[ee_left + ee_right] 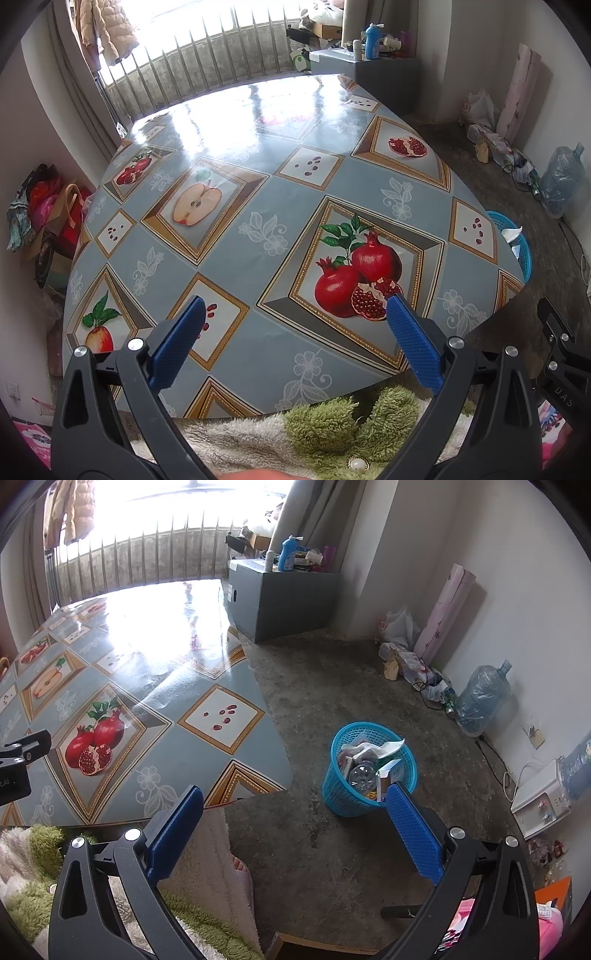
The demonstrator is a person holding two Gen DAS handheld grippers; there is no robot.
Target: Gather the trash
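Basket of trash just beyond right gripper's spread jaws.

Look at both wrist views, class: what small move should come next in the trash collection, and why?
Probably just draw both tools back to rest. The left tool and right tool are open and empty, the glossy fruit-patterned tablecloth shows no loose trash, and the blue plastic mesh basket on the floor already holds a white tissue and a clear plastic bottle.

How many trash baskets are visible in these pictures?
1. The blue basket stands on the floor to the right of the table; the left wrist view shows only its rim behind the table edge.
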